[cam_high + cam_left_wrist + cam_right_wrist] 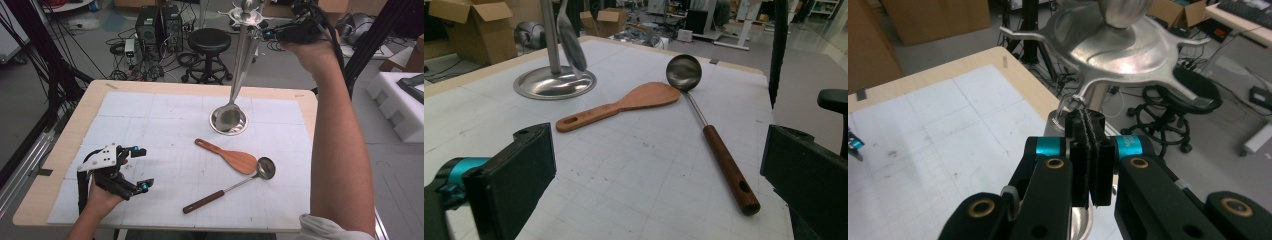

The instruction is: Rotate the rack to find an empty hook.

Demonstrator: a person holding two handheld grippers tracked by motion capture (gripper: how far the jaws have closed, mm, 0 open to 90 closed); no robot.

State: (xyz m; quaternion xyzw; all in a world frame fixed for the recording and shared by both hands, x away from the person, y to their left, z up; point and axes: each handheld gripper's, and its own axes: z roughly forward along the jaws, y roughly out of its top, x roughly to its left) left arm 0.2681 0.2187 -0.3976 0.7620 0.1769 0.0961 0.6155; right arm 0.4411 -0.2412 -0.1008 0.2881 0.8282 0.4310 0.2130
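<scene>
My right gripper clamped on steel spatula at rack hook; high view shows blade over rack base. Left gripper wide open, empty.

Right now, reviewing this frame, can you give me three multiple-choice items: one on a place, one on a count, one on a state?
1. The wooden spatula lies: A on the floor; B on the mat beside the ladle; C in a drawer.
2. Utensils lying flat on the mat: A one; B two; C four.
3. The left gripper is: A open and empty; B shut on the ladle; C shut on the spatula.
B: its blade lies by the ladle's bowl. B: just those two lie flat. A: its jaws stand apart with nothing between them.
</scene>
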